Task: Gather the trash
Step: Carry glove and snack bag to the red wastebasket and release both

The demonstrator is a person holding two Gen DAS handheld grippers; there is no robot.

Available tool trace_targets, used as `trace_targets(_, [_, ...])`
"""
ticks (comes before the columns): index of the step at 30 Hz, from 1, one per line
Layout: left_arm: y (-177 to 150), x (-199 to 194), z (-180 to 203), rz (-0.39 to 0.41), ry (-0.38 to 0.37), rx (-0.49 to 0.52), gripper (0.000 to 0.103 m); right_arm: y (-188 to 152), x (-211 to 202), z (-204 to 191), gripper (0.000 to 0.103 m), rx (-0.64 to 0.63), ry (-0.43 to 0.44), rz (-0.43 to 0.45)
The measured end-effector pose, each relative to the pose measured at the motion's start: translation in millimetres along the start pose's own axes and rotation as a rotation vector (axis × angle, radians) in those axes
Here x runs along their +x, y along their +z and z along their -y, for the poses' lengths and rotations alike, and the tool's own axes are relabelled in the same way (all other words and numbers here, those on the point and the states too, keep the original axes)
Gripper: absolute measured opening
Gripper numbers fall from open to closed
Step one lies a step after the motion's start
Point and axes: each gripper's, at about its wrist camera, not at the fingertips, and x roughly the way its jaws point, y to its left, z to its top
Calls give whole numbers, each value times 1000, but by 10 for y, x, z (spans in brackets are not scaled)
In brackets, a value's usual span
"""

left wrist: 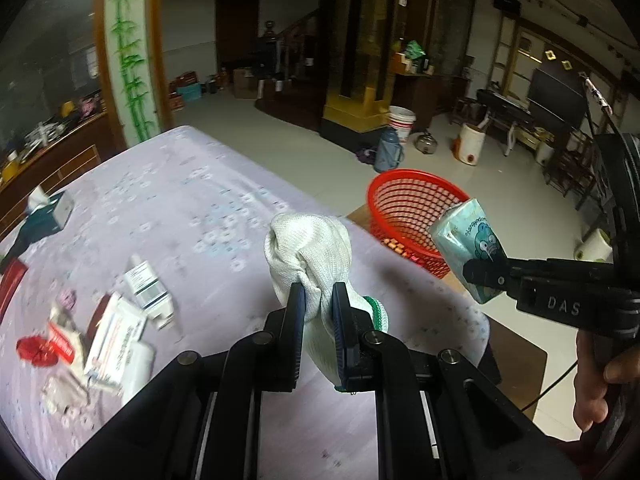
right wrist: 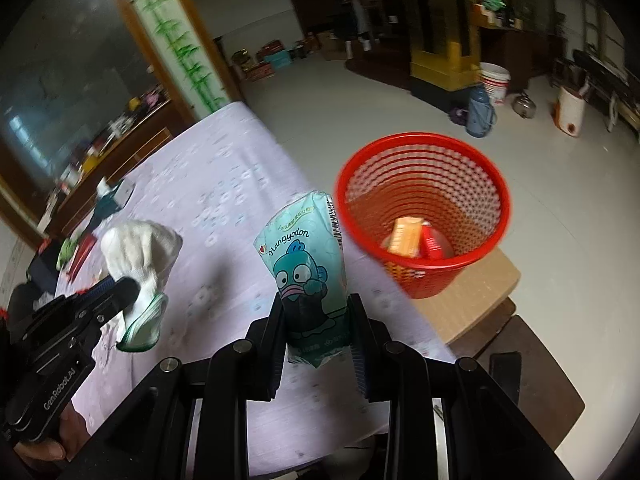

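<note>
The left hand-held gripper (left wrist: pixel 319 300) sits low centre in its own wrist view, jaws pinched tight on a white knit glove (left wrist: pixel 310 256). The glove's long axis runs up the frame: bunched fingers at the top, green-edged cuff hanging below the jaws towards the camera. It is lifted above the lilac patterned cloth of the bench (left wrist: pixel 192 200).

Over in the right wrist view, the right hand-held gripper (right wrist: pixel 316 312) is clamped on a pale green tissue packet (right wrist: pixel 306 264) with a cartoon fish printed on it. The packet stands roughly upright between the jaws, long axis up the frame, leaning slightly left, its sealed top edge highest. It is also clear of the bench, near the bench's right edge.

Just right of the packet, upper right of centre in that view, is the red mesh basket (right wrist: pixel 424 168), standing off the bench on a lower tan surface. An orange box (right wrist: pixel 406 236) and a red item (right wrist: pixel 432 242) lie inside it at the bottom.

Lower left in the left wrist view, a loose pile of white boxes and wrappers (left wrist: pixel 116 336) lies on the cloth, with a red crumpled piece (left wrist: pixel 34 350) beside it. A tissue box (left wrist: pixel 50 208) sits at the far left edge of the bench.
</note>
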Motion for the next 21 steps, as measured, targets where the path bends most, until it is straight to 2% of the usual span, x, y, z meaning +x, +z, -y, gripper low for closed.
trace_targets(12, [568,543,608,-27,-151,62,13,397,-116,732,31,110,-57,43])
trace_targets(21, [960,1072,906,-65,-194,38,14,849,70,1084,33,127,-69,46])
